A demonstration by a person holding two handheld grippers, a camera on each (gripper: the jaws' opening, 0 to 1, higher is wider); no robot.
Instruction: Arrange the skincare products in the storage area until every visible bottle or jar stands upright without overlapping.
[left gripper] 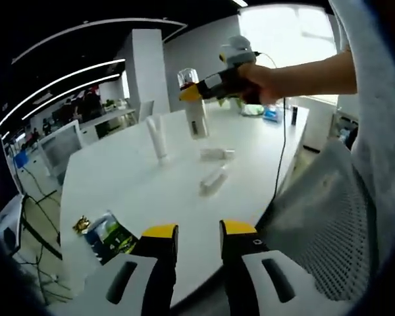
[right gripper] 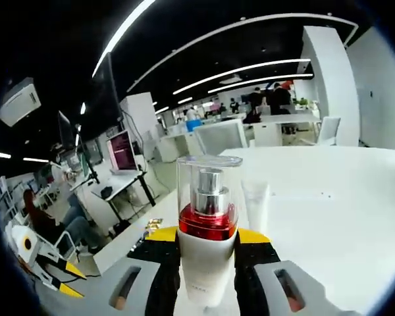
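Observation:
In the right gripper view my right gripper (right gripper: 207, 245) is shut on a white pump bottle (right gripper: 208, 197) with a red band and a clear cap, held upright. The left gripper view has that same bottle (left gripper: 197, 117) hanging just above the white table (left gripper: 118, 178), pinched by the right gripper (left gripper: 192, 93) in a person's hand. A white tube (left gripper: 158, 138) stands upright to its left and appears behind the bottle as the tube (right gripper: 255, 205). Two small white products lie flat, one (left gripper: 217, 154) farther, one (left gripper: 212, 180) nearer. My left gripper (left gripper: 199, 238) is open over the near table edge, holding nothing.
A green and black sachet (left gripper: 109, 237) and a small gold item (left gripper: 82, 225) lie near the table's front left corner. A black cable (left gripper: 281, 151) runs along the right side. A blue item (left gripper: 271, 113) and a dark slim bottle (left gripper: 293, 115) sit at the far end. A grey sleeve (left gripper: 375, 131) fills the right.

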